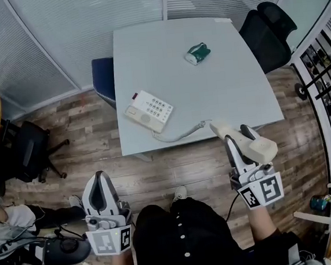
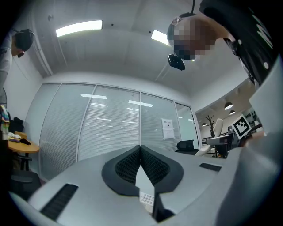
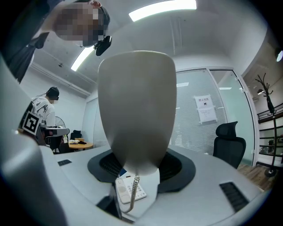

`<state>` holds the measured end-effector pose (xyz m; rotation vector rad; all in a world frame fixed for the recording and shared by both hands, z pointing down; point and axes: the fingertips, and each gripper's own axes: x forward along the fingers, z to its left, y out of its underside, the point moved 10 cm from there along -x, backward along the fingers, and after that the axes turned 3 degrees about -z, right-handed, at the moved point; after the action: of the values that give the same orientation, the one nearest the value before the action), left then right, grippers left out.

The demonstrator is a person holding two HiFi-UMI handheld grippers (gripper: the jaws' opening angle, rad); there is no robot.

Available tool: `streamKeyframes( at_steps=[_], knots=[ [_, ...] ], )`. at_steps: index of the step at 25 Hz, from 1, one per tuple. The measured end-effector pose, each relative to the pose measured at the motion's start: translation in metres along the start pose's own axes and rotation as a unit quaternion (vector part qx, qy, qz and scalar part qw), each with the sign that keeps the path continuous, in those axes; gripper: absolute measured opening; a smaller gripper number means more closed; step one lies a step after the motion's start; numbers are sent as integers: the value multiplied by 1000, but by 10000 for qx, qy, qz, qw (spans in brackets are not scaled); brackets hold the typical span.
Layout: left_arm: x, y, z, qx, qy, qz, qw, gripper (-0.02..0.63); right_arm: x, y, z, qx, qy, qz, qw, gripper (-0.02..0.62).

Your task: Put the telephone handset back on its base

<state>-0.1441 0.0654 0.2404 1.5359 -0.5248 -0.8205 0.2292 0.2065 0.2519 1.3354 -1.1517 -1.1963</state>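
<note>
"Two grippers are on our sheet. What do we record at the lower left of the head view?"

"The left gripper [image 1: 100, 179] hangs over the wooden floor [image 1: 175, 169], short of the table [image 1: 219, 89]. Its own view shows the pads meeting at the tips with nothing between them. We judge it is parked clear so the other hand has room to work."

"And at centre frame?"

"The base [image 1: 148, 111] lies on the left part of the table, keypad up and cradle vacant. The coiled cord [image 1: 180, 135] runs from it rightward, past the near edge, to the handset [image 1: 257, 144]."

"Lower right?"

"The right gripper [image 1: 239, 138] has its jaws clamped across the body of the handset and spread wide by it. The handset is in the air beyond the table's near edge, resting on nothing. We judge the ends are left free so they can seat in the cradle. That gripper's own view shows the base low in frame, past the handset."

"What is outstanding?"

"The carry up and left to the base, then the lowering. In our judgement the slack cord could snag or drag the base."
</note>
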Motion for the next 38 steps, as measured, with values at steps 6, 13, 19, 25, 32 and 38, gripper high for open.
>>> streamKeyframes(
  at_steps=[6,13,19,25,32,38],
  knots=[
    [10,8,-14,49,-41,219,9997,14,8,14,-20,179,-35,120,9998,227],
    [30,14,-6,11,-93,331,9994,15,29,21,-29,250,-61,274,9993,228],
    [53,24,0,-36,-30,366,9993,14,48,23,-34,220,-73,329,9992,228],
    [82,34,11,-105,91,384,9992,15,69,25,-39,185,20,403,9990,227],
    [118,40,28,-168,177,313,9992,15,100,22,-43,85,50,452,9989,227],
    [138,45,48,-190,172,255,9993,15,133,20,-40,3,15,462,9989,227]
  ],
)
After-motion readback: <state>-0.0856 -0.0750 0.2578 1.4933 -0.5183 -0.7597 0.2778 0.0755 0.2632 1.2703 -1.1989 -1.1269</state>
